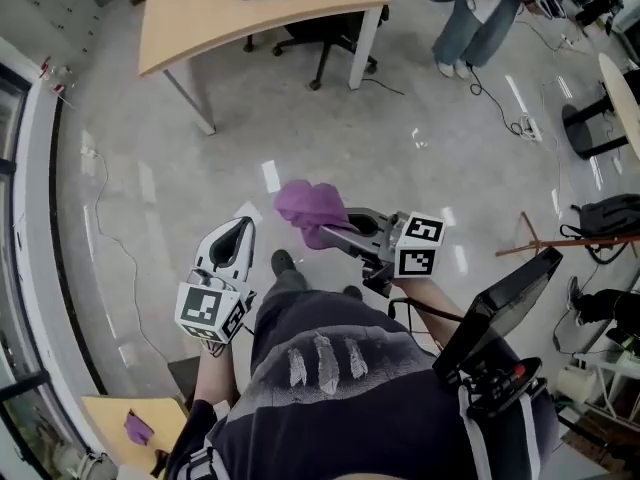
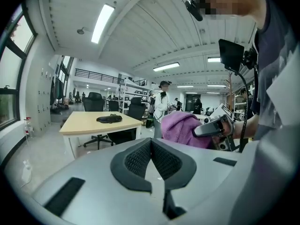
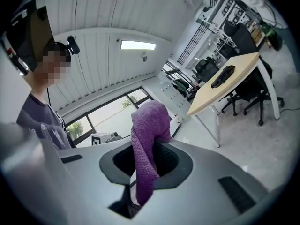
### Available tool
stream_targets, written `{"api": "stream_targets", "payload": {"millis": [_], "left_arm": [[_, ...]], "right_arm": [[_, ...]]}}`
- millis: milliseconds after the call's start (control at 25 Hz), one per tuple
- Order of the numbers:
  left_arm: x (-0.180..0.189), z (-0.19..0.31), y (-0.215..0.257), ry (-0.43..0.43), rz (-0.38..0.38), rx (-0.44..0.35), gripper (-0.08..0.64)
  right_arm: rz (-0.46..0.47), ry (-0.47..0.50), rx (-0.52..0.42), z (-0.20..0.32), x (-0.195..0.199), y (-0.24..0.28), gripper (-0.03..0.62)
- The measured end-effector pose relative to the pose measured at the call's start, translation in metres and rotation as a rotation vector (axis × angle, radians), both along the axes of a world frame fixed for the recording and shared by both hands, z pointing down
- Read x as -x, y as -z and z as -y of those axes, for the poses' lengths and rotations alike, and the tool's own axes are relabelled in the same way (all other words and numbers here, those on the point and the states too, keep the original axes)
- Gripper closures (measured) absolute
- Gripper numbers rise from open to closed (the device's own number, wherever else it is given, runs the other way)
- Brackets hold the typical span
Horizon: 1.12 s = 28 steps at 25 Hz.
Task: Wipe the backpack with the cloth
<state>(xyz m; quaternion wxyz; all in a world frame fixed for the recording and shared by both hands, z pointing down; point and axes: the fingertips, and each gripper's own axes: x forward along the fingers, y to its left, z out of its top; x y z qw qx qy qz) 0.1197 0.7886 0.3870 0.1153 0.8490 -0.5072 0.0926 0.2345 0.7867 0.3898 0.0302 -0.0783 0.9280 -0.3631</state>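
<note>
A glossy grey floor [image 1: 300, 138] spreads under a pale wooden desk [image 1: 200, 18] with white legs, and a black chair [image 1: 322, 34] is tucked behind it. Tall windows [image 2: 9, 93] line one wall. Strip lights [image 2: 103, 22] run along the white ribbed ceiling [image 2: 154, 32].

Illumination: bright, even, overhead. Ceiling strip lights [image 2: 104, 22] are the main source, and windows [image 2: 8, 86] add daylight from one side. The glossy floor [image 1: 330, 148] returns small white glare patches. Shadows under the table [image 1: 250, 18] are soft. The head view is sharp. Both gripper views show heavy fisheye bending and black vignetted corners. The nearest surfaces are slightly soft, while the cloth [image 3: 149, 139] weave reads crisp.
</note>
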Motion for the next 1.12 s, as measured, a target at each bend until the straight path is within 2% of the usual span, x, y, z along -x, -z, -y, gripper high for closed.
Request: {"api": "stream_targets", "payload": {"millis": [160, 320, 560, 720, 880, 1000, 1120], "left_arm": [[0.071, 0.050, 0.000, -0.023, -0.037, -0.004, 0.554], [0.106, 0.111, -0.002, -0.085, -0.049, 0.006, 0.554], [0.097, 0.230, 0.003, -0.121, -0.171, 0.035, 0.554], [0.092, 0.308, -0.007, -0.098, -0.128, 0.077, 0.554], [0.090, 0.388, -0.002, -0.051, -0.065, 0.105, 0.554], [0.094, 0.439, 0.003, -0.027, -0.036, 0.106, 0.554], [0.107, 0.479, -0.007, -0.010, -0.036, 0.133, 0.554]], "right_arm": [[-0.035, -0.045, -0.016, 0.058, 0.069, 0.008, 0.535], [-0.048, -0.068, -0.028, 0.110, 0.110, 0.018, 0.535], [-0.045, -0.108, 0.030, 0.218, 0.107, 0.007, 0.535], [-0.015, -0.105, 0.080, 0.306, 0.101, -0.006, 0.535], [-0.011, -0.023, 0.117, 0.381, 0.096, -0.008, 0.535], [-0.075, 0.023, 0.070, 0.438, 0.097, -0.010, 0.535], [-0.136, 0.025, 0.019, 0.487, 0.104, -0.016, 0.535]]}}
